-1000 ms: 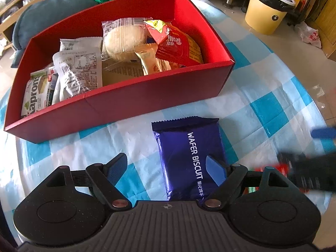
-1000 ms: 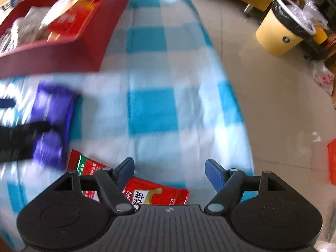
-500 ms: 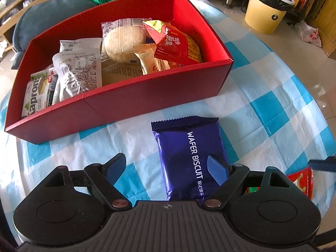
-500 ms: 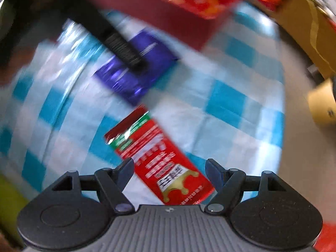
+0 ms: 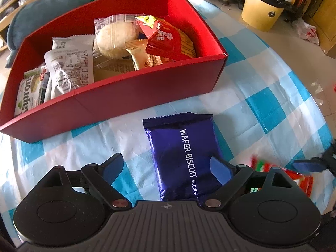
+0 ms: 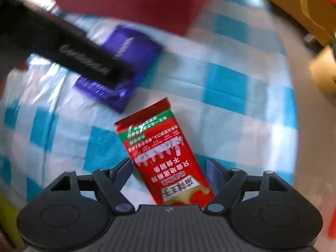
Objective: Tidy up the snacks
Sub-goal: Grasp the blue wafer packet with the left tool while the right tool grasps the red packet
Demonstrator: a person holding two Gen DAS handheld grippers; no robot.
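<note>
A blue "WAFER BISCUIT" pack point(image 5: 182, 157) lies flat on the checked cloth in front of the red box point(image 5: 130, 96). My left gripper point(image 5: 168, 168) points down over the pack and its jaws are opening. The pack lies between them, close to the right finger, and neither pad presses it. A red and green snack packet point(image 6: 166, 157) lies lengthwise between the fingers of my right gripper point(image 6: 170, 170), which is open and does not touch it. In the left wrist view the same packet point(image 5: 283, 172) shows at the right, under a blue fingertip point(image 5: 308, 166) of the right gripper.
The red box holds several wrapped snacks point(image 5: 117, 35). The blue-and-white checked cloth point(image 5: 262, 105) covers a round table whose edge curves close on the right. A yellow bin point(image 5: 262, 10) stands on the floor beyond. The left gripper's black body point(image 6: 84, 61) crosses the right wrist view.
The left jaws have spread wider over the wafer pack. The right gripper has swung round over the red packet, which now lies between its fingers instead of off to the left.
</note>
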